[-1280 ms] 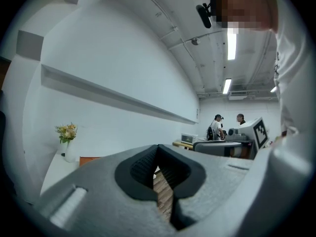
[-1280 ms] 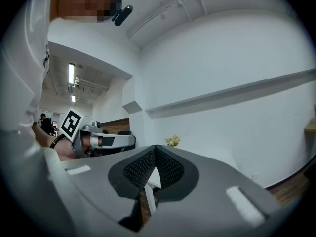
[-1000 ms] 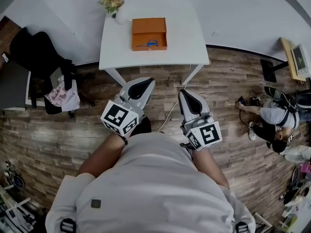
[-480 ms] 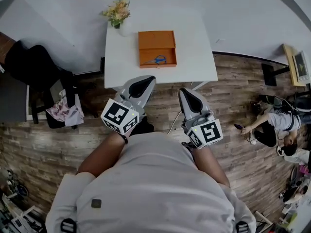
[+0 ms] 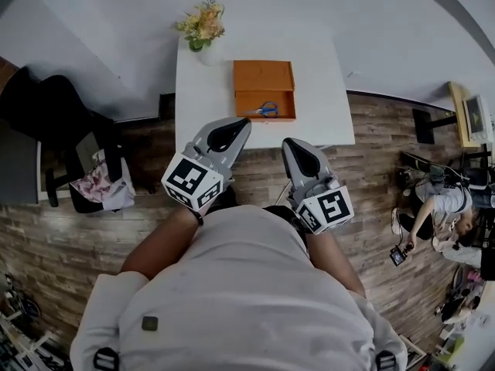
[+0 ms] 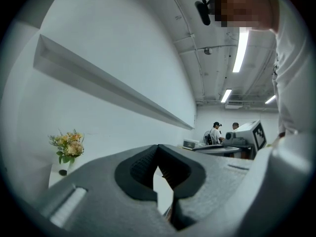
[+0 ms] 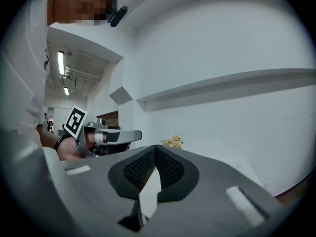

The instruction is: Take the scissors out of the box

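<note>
- Head view: the orange box (image 5: 264, 79) sits open on the white counter (image 5: 209, 99), dead ahead at 12 o'clock, with flowers (image 5: 203, 23) off at its 10 o'clock. The scissors (image 5: 266, 110) lie flat in the box's 6 o'clock half. As far as I can make out, the blue handles point toward 3 and the blades toward 9.
- Same view: the left hand-held gripper (image 5: 230, 124) and right hand-held gripper (image 5: 295, 144) hang by the counter's 6 o'clock edge. They're well apart from the box and not touching anything.
- Left gripper view: the jaws are together at the tips with nothing between them. The flowers show at 8 o'clock, but the box and scissors aren't in shot.
- Right gripper view: same deal, jaws closed tip to tip and empty.
- Handling guess: they look light, stiff and thin, and since they're lying flat the blades would be slippery to pinch. I'd open the jaws, come down from above to clear the box wall, and take them by the plastic handle loops or the pivot.
</note>
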`<state>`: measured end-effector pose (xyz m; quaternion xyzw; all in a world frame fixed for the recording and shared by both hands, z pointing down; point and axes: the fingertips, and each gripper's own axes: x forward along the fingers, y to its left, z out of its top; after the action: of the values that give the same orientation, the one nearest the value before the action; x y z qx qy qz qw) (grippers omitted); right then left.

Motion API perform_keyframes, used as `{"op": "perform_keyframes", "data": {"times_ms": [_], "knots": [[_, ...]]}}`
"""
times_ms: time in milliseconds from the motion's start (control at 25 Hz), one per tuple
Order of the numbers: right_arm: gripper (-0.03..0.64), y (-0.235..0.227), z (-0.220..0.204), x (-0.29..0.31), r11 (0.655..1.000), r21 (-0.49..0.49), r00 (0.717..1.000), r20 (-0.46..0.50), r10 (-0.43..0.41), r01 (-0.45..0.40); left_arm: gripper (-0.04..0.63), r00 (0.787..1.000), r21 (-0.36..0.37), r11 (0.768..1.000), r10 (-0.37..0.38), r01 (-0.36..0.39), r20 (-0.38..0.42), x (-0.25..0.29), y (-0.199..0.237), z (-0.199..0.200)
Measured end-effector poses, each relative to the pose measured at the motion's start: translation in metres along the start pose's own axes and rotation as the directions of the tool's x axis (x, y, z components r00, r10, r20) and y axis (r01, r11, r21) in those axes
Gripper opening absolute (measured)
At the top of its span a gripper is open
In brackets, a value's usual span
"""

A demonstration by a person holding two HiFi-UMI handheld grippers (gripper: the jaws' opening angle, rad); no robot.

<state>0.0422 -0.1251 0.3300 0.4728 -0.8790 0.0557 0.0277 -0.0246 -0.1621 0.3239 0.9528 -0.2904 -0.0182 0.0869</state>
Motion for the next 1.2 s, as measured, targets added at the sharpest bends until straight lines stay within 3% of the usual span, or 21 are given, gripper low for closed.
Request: {"op": "perform_keyframes", "data": {"times_ms": [600,960,1200], "knots": [[0.011,-0.021,-0.01,0.061,0.997,-0.003,0.996,-0.037,0.082,-0.082,0.005,0.998,0.001,0.999,0.047,-0.047,-0.041,0.006,0.045,-0.007],[0.011,-0.072,-0.032,0.095,0.988,-0.039,0.981,-0.133,0.141,-0.148,0.005,0.993,-0.017,0.997,0.078,-0.08,-0.086,0.042,0.075,-0.018],[0.011,-0.101,-0.05,0.12,0.971,-0.083,0.951,-0.233,0.201,-0.225,0.005,0.988,-0.033,0.994,0.102,-0.106,-0.112,0.069,0.095,-0.026]]}}
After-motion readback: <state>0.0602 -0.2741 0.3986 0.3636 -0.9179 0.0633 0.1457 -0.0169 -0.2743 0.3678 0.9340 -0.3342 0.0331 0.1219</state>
